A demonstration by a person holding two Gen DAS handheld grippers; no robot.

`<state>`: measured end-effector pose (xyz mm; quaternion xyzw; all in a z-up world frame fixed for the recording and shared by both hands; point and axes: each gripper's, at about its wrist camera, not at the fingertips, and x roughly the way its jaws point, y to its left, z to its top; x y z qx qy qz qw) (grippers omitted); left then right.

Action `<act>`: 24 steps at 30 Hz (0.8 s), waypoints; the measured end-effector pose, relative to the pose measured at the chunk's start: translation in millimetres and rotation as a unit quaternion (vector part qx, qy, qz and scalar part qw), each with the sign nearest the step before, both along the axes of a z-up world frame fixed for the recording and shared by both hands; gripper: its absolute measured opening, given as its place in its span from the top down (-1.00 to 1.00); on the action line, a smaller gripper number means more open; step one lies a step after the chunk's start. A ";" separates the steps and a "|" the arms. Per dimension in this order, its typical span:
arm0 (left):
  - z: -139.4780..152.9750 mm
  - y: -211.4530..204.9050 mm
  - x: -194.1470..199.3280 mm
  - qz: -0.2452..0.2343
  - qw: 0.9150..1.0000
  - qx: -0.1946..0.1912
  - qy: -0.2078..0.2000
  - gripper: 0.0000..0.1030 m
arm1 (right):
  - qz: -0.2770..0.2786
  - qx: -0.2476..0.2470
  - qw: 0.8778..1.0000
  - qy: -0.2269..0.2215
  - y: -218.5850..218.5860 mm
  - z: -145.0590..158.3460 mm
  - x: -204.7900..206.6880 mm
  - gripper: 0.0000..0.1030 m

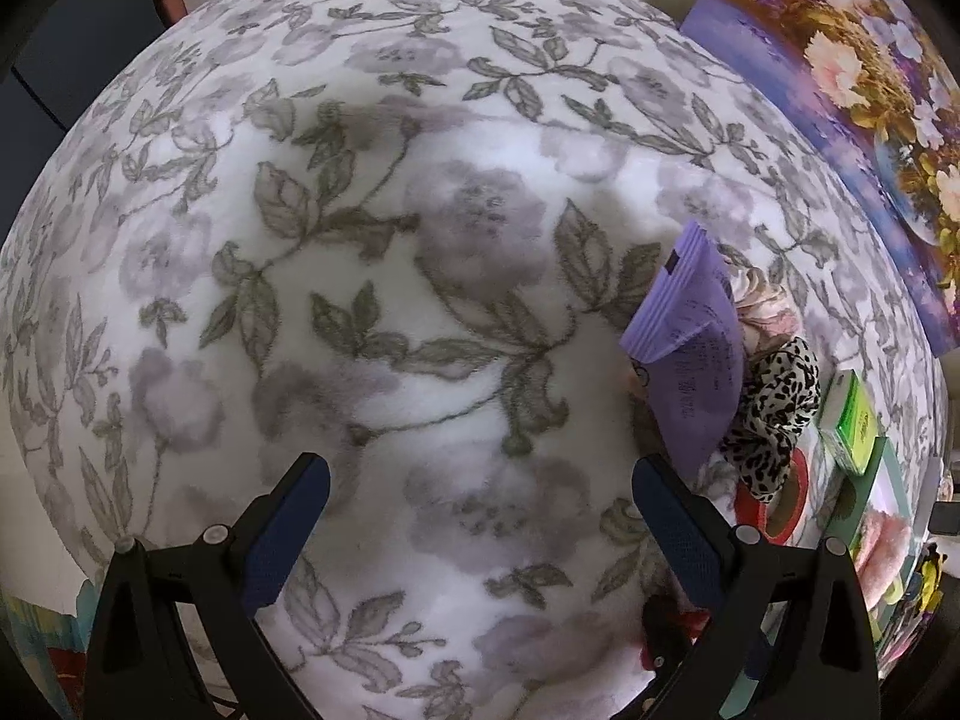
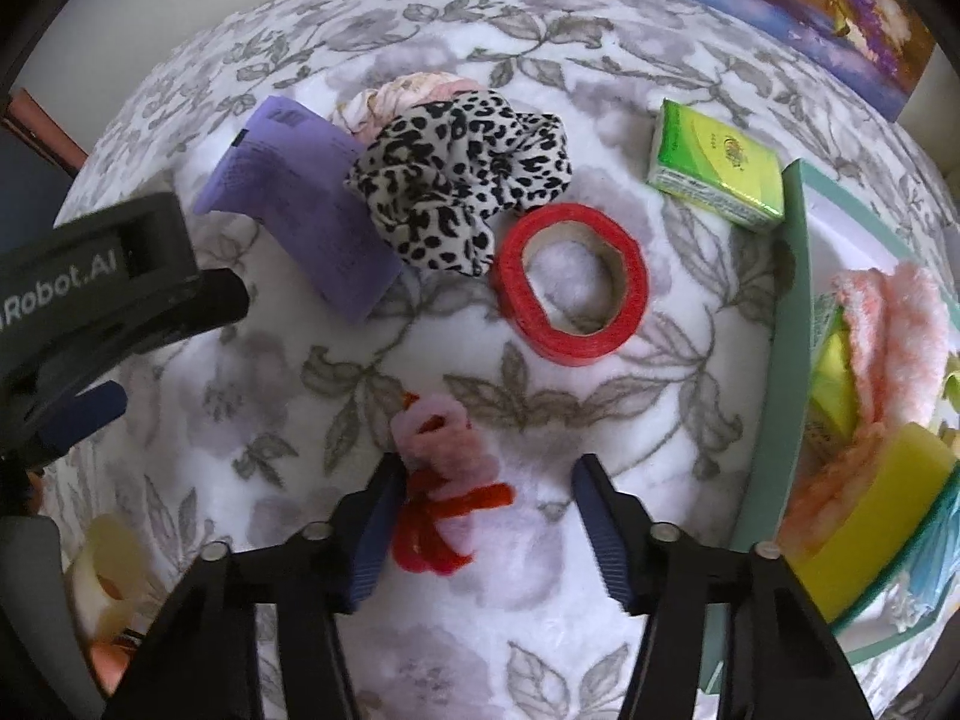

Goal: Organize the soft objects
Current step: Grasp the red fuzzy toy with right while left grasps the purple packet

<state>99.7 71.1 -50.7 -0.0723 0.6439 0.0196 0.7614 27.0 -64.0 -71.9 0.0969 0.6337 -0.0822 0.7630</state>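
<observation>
Left view: mostly bare floral blanket (image 1: 420, 276) ahead of the left gripper (image 1: 480, 480), jaws spread wide with nothing between them; the clutter is squeezed to the right edge
Right view: here's the full spread, and the other tool's black body pokes in at the left edge
Right gripper (image 2: 489, 480): jaws apart, released, hanging over the pink and red pipe-cleaner twist (image 2: 441, 480); its left finger (image 2: 378, 516) sits just beside or against the twist, contact hard to call
Pipe-cleaner twist: lies on the blanket between the fingers, nearer the left one; long axis runs roughly away from the camera, pink end far, red loops near
Leopard scrunchie (image 2: 462, 180): bunched in the middle, overlapping the purple packet (image 2: 300, 204) and touching the red tape roll (image 2: 570, 282), which lies flat
Purple packet: long axis runs diagonally, from far left to near right; in the left view it stands tilted and hides part of the pile
Green tissue pack (image 2: 717, 168): just beyond the green tray (image 2: 786, 360)
Tray: holds a pink fluffy cloth (image 2: 894, 336) and a yellow sponge (image 2: 870, 522); its right side is cut off by the lens edge
Hidden: a pale pink scrunchie (image 2: 408, 93) peeks from behind the leopard one; a yellowish roll (image 2: 108, 564) at lower left is blurred
Background: floral painting (image 1: 852, 90) leaning beyond the blanket
</observation>
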 end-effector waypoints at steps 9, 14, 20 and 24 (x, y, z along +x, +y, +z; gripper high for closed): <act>11.6 -23.0 11.0 -0.027 0.999 -0.033 -0.013 -0.95 | -0.018 0.025 1.000 -0.008 -28.1 3.6 -7.8 0.38; 8.6 -33.2 22.0 -0.031 0.997 -0.065 -0.015 -0.95 | -0.031 0.044 0.998 -0.017 -42.6 7.0 -6.2 0.40; -4.3 -33.4 35.2 -0.012 0.995 -0.098 -0.031 -0.94 | -0.042 0.043 0.998 -0.029 -60.4 14.6 2.5 0.40; -7.2 -36.6 41.3 -0.012 0.993 -0.107 -0.044 -0.87 | -0.046 0.047 0.997 -0.035 -67.7 21.0 8.6 0.40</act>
